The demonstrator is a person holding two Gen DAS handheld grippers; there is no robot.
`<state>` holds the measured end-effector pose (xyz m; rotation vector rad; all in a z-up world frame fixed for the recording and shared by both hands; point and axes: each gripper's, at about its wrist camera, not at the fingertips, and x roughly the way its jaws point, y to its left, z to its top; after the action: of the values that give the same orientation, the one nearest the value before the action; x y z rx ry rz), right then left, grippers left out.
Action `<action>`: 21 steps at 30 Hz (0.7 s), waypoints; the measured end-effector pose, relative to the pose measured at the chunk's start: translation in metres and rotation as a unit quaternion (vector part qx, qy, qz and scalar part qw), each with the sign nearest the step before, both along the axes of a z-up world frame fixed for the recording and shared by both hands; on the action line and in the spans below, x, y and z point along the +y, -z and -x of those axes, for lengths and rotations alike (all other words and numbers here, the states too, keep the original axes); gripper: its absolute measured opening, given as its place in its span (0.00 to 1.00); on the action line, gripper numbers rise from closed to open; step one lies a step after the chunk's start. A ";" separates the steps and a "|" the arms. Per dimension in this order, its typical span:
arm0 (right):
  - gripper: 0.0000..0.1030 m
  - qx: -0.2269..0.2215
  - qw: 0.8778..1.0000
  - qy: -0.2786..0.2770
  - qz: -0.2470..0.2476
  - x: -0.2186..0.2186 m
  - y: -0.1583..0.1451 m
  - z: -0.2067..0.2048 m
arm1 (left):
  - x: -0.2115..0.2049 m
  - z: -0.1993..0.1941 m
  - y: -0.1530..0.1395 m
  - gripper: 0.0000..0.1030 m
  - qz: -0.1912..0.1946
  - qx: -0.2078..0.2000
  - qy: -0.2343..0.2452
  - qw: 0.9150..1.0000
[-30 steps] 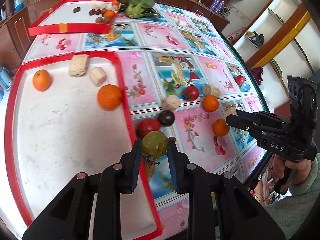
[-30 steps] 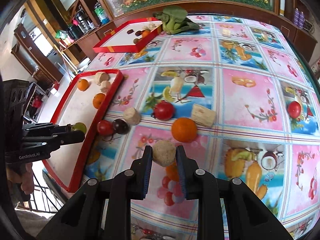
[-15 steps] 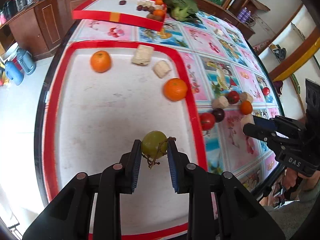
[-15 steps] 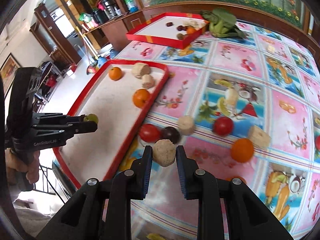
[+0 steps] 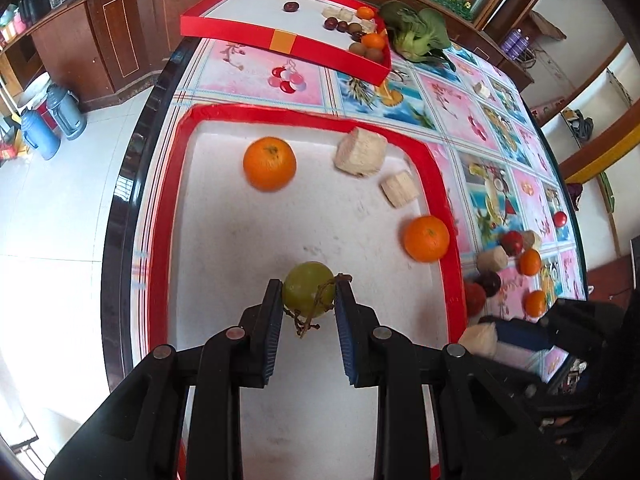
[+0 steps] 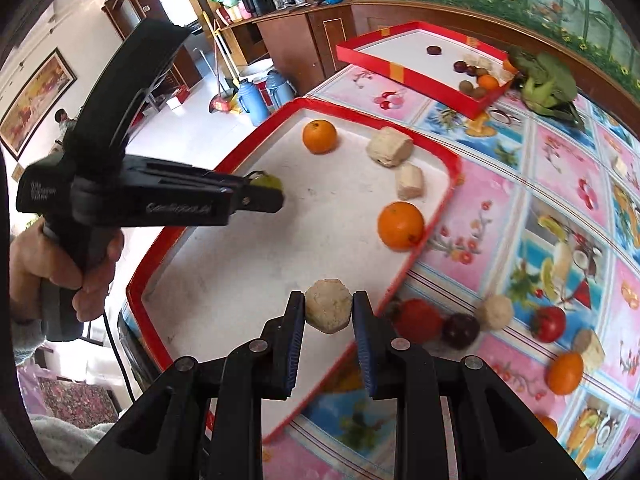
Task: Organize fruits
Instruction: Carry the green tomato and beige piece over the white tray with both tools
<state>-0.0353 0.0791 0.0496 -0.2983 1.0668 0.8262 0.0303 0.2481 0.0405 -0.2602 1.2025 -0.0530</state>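
Observation:
My left gripper [image 5: 308, 296] is shut on a green grape [image 5: 309, 289] with a brown stem and holds it over the middle of the red-rimmed white tray [image 5: 436, 184]. My right gripper [image 6: 329, 312] is shut on a beige cut chunk [image 6: 329, 311] and holds it over the tray's near right edge [image 6: 416, 256]. The tray holds two oranges [image 5: 269, 163] [image 5: 426, 238] and two beige chunks [image 5: 361, 151] [image 5: 400, 189]. The left gripper with the grape also shows in the right wrist view [image 6: 262, 194].
Loose tomatoes [image 6: 416, 319], a dark plum [image 6: 460, 330], beige chunks [image 6: 495, 312] and oranges [image 6: 565, 372] lie on the patterned tablecloth right of the tray. A second red tray [image 5: 280, 42] with small fruits stands at the back, next to a leafy green vegetable [image 5: 418, 36].
Both grippers moved left over the near tray. The left carried the grape further over the tray's middle; the right brought the beige chunk from above the tablecloth to the tray's edge.

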 end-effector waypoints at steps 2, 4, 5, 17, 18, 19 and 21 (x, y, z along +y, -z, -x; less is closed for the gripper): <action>0.23 0.001 1.000 0.001 0.000 0.008 0.002 -0.003 | 0.000 -0.008 0.001 0.22 0.002 0.000 0.005 1.000; 0.23 0.003 1.000 0.007 0.000 0.015 0.005 -0.008 | -0.003 -0.018 0.002 0.22 0.001 0.000 0.014 1.000; 0.23 0.004 1.000 0.012 -0.001 0.018 0.007 -0.011 | -0.004 -0.022 0.003 0.22 0.000 0.000 0.018 1.000; 0.23 0.018 0.999 0.048 0.012 0.040 0.027 -0.041 | -0.010 -0.056 0.020 0.23 -0.010 0.012 0.045 0.999; 0.23 0.018 0.999 0.048 0.015 0.041 0.029 -0.041 | -0.010 -0.056 0.019 0.23 -0.011 0.011 0.047 0.999; 0.23 0.018 0.999 0.048 0.017 0.042 0.030 -0.042 | -0.011 -0.057 0.019 0.23 -0.012 0.010 0.048 0.999; 0.24 0.018 0.998 0.049 0.020 0.043 0.031 -0.043 | -0.012 -0.059 0.019 0.23 -0.017 0.009 0.053 0.998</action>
<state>0.0079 0.1222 0.0181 -0.2627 1.1244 0.7263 0.0888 0.2362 0.0215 -0.1672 1.2339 -0.1233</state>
